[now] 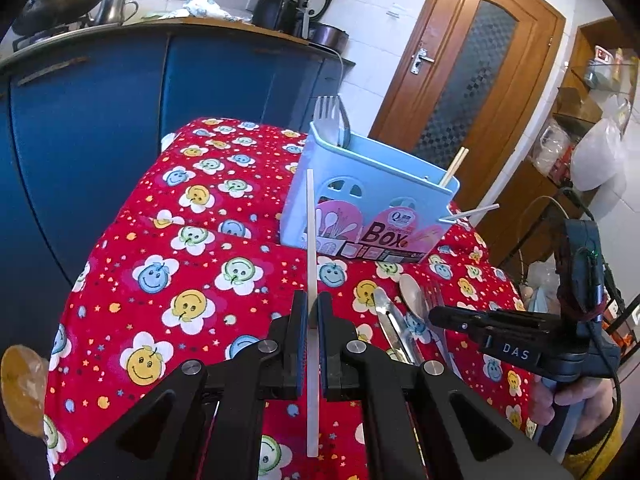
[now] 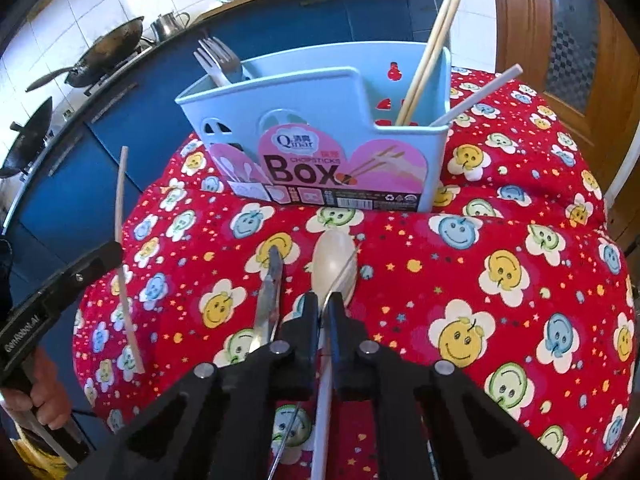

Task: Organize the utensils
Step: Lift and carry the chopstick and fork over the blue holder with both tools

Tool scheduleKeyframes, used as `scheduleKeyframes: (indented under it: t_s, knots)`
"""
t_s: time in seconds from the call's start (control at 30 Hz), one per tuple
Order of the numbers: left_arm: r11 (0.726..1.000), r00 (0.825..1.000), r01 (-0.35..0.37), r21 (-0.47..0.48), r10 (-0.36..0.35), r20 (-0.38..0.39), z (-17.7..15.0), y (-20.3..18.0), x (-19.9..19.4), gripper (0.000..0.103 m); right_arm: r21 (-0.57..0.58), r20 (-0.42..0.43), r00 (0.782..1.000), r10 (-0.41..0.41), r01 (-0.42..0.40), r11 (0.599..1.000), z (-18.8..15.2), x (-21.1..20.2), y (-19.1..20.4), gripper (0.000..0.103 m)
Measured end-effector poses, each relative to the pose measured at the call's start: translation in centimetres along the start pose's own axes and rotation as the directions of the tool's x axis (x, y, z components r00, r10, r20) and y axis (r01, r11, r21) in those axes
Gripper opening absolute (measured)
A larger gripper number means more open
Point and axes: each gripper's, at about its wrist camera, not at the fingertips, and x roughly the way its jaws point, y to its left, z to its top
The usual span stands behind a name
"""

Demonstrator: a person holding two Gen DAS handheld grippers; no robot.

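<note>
Both grippers loaded, the blue utensil box [image 2: 320, 128] waiting ahead.

The left gripper [image 1: 313, 312] is clenched on a white chopstick [image 1: 311, 240], held upright in front of the box, probably so it can drop end-first into the box's right-hand compartment, where wooden chopsticks [image 2: 428, 60] and another white stick [image 2: 476, 96] already lean. The right gripper [image 2: 322, 312] grasps the white spoon [image 2: 334, 264] by its handle, bowl pointing toward the box, low over the red tabletop cloth [image 2: 500, 240]. Metal tongs [image 2: 269, 300] lie nearer than the box, just left of the spoon. Forks [image 2: 218, 62] stand in the box's far-left corner.
</note>
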Motion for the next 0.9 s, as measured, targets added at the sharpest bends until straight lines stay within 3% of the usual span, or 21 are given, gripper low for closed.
scheduleKeyframes:
  t_s: [0.3,0.5,0.9]
  knots:
    - [0.998,0.997,0.051,0.024,-0.052,0.054,0.2,-0.9,-1.5,0.005,0.027,0.147,0.981,0.124,-0.13,0.991,-1.3,-3.6,0.3,0.003]
    - [0.995,0.991,0.072,0.062,-0.079,0.105,0.5,-2.3,-2.5,0.005,0.023,0.278,0.954,0.112,-0.123,0.992,-2.2,-6.5,0.9,0.003]
    - [0.991,0.977,0.092,0.1,-0.11,0.183,2.7,-4.1,-3.6,0.005,0.054,0.51,0.857,0.073,-0.116,0.992,-1.6,-11.5,-0.1,0.003]
